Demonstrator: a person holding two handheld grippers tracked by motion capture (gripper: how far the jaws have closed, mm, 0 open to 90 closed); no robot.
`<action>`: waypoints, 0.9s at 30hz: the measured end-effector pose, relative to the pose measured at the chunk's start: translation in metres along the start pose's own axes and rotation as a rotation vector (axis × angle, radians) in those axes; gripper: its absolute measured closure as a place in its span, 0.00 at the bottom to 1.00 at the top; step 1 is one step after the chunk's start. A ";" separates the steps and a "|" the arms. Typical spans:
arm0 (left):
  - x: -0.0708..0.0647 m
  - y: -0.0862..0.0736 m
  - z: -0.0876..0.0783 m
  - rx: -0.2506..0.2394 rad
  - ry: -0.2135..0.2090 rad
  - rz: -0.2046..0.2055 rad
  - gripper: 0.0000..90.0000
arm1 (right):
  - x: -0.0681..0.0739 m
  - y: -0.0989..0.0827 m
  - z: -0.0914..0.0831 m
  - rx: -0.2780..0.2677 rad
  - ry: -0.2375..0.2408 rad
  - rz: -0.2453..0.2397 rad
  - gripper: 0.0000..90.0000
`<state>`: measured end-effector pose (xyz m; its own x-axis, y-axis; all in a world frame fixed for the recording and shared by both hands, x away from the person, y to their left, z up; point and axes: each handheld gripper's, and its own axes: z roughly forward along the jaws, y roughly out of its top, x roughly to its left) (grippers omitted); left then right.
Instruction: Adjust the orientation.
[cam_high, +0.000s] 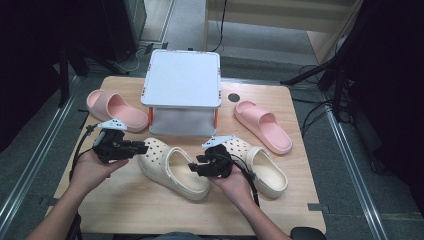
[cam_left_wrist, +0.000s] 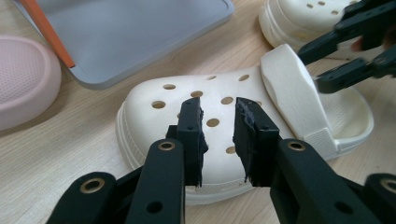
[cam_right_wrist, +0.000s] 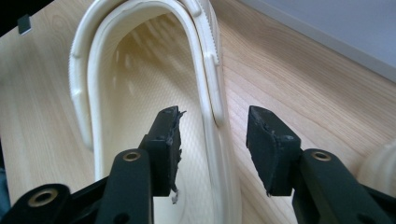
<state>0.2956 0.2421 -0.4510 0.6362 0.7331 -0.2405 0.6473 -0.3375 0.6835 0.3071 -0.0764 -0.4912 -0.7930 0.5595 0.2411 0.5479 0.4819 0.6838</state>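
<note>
Wooden table (cam_high: 150, 210), clog (cam_left_wrist: 154, 121) toe, heel rim

Two cream clogs (cam_high: 172, 167) (cam_high: 260, 167), dotted with round holes, are seen on a pale wood-grain table (cam_high: 150, 210). Two plain pink slides (cam_high: 116, 109) (cam_high: 262, 125) are seen at 10 and 2 o'clock. A grey box (cam_high: 181, 80) is trimmed orange. Both grippers (cam_high: 142, 147) (cam_high: 192, 167) are coloured black.

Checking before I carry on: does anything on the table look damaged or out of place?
The black pads of the right gripper look frayed, with torn bits hanging off their edges; the left gripper pads look chewed too. The cream perforated foam clog they flank, its twin and the pink slides look undamaged.
</note>
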 end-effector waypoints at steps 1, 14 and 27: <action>-0.001 0.000 0.001 0.004 -0.002 0.002 0.80 | 0.000 -0.001 -0.003 -0.006 0.001 -0.006 0.64; -0.006 -0.016 0.008 0.051 0.025 0.008 0.88 | -0.012 0.005 -0.003 -0.021 -0.014 0.003 0.89; -0.015 -0.033 0.021 0.108 0.042 -0.015 0.88 | -0.012 0.021 0.015 0.007 -0.049 -0.034 0.91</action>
<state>0.2738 0.2301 -0.4847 0.6099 0.7615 -0.2194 0.6994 -0.3869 0.6010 0.3317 -0.0627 -0.4904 -0.7973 0.5752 0.1831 0.5227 0.5061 0.6861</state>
